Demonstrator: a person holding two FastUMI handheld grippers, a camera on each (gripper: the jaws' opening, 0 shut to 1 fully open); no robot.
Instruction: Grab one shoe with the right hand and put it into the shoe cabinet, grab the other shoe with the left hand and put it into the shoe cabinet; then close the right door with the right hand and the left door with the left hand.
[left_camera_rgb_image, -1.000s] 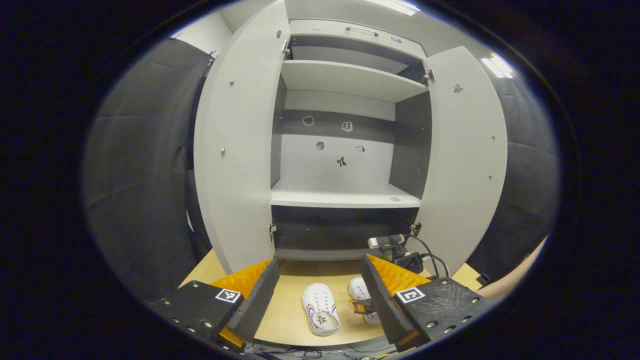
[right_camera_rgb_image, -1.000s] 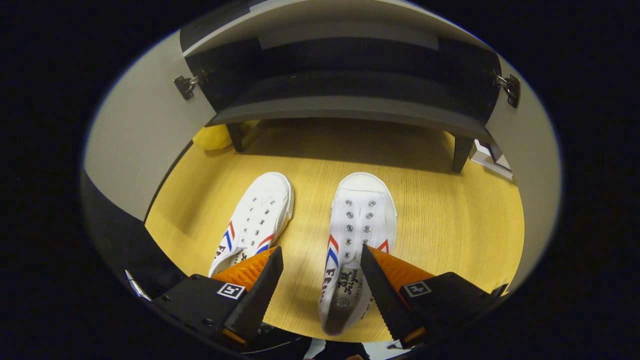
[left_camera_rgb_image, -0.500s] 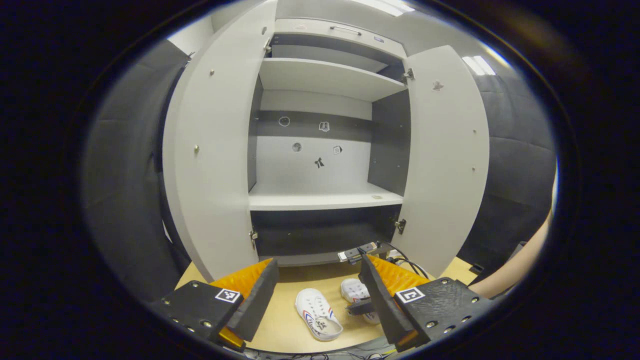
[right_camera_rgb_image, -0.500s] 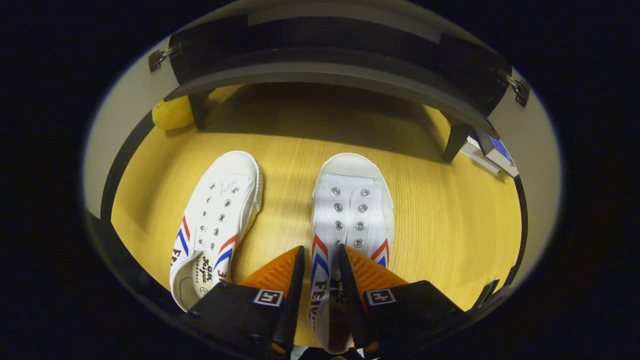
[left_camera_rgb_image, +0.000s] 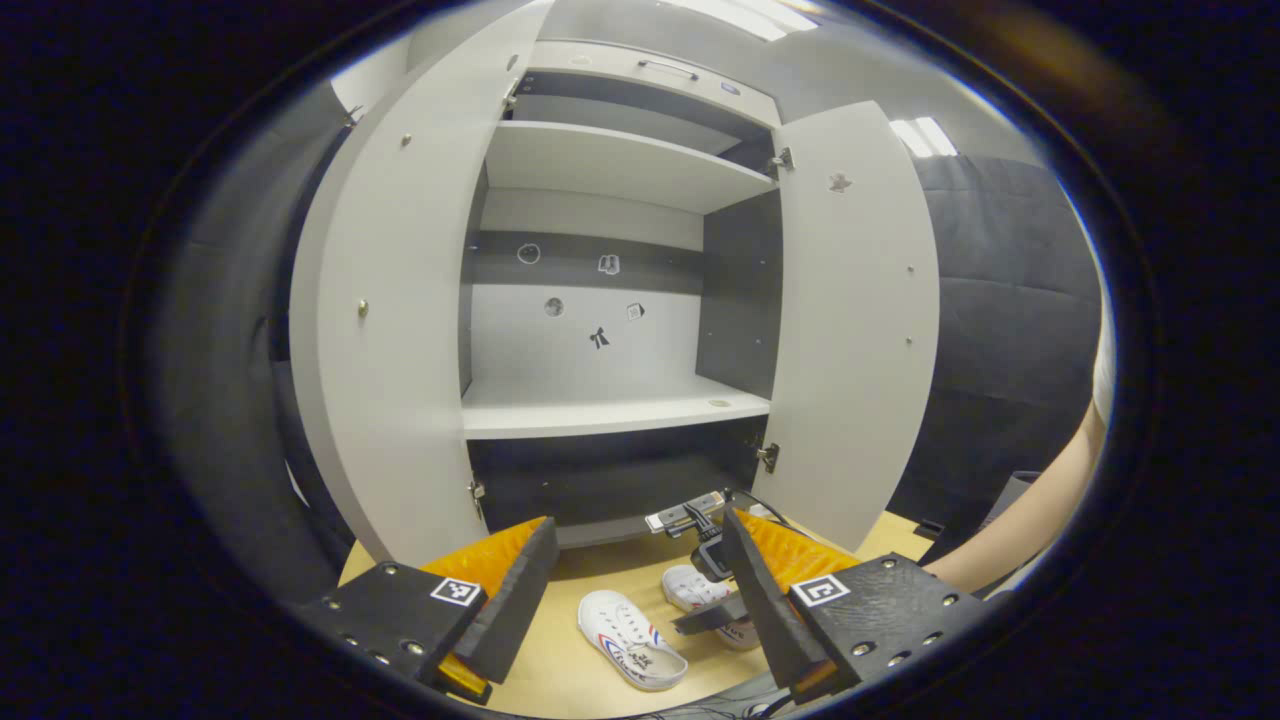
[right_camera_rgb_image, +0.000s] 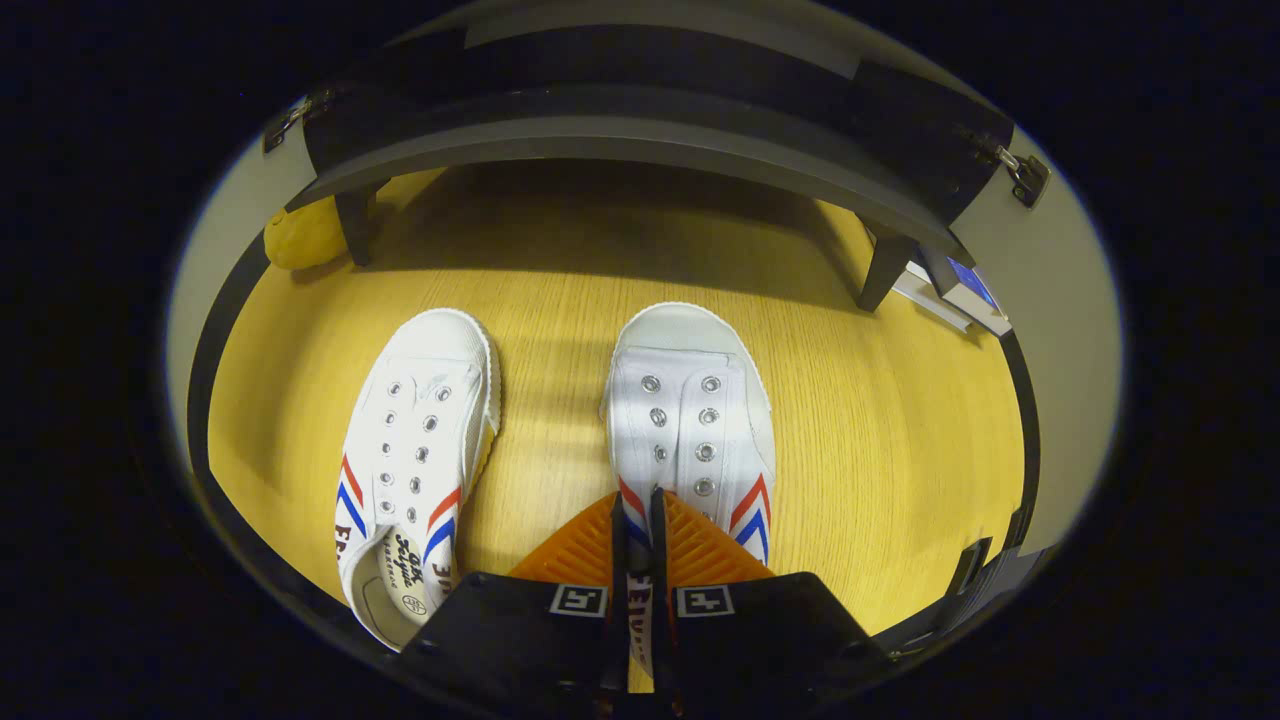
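Note:
Two white canvas shoes with red and blue stripes lie side by side on the wooden floor in front of the shoe cabinet (left_camera_rgb_image: 610, 410). In the right gripper view my right gripper (right_camera_rgb_image: 636, 512) is shut on the side wall of the right shoe (right_camera_rgb_image: 690, 410) near its opening. The left shoe (right_camera_rgb_image: 415, 450) lies untouched beside it. In the left gripper view my left gripper (left_camera_rgb_image: 640, 530) hangs open, high above the floor, facing the cabinet. Below it lie the left shoe (left_camera_rgb_image: 630, 640) and the right shoe (left_camera_rgb_image: 692, 590), with the right gripper (left_camera_rgb_image: 712, 615) on the latter.
Both cabinet doors stand wide open, the left door (left_camera_rgb_image: 390, 330) and the right door (left_camera_rgb_image: 860, 320). The cabinet base (right_camera_rgb_image: 620, 130) rests on short dark legs. A yellow object (right_camera_rgb_image: 300, 235) lies by the left leg. A person's arm (left_camera_rgb_image: 1020, 530) reaches in from the right.
My right gripper has come down over the right shoe and shut on its side wall. The left gripper has drifted up and back, still open.

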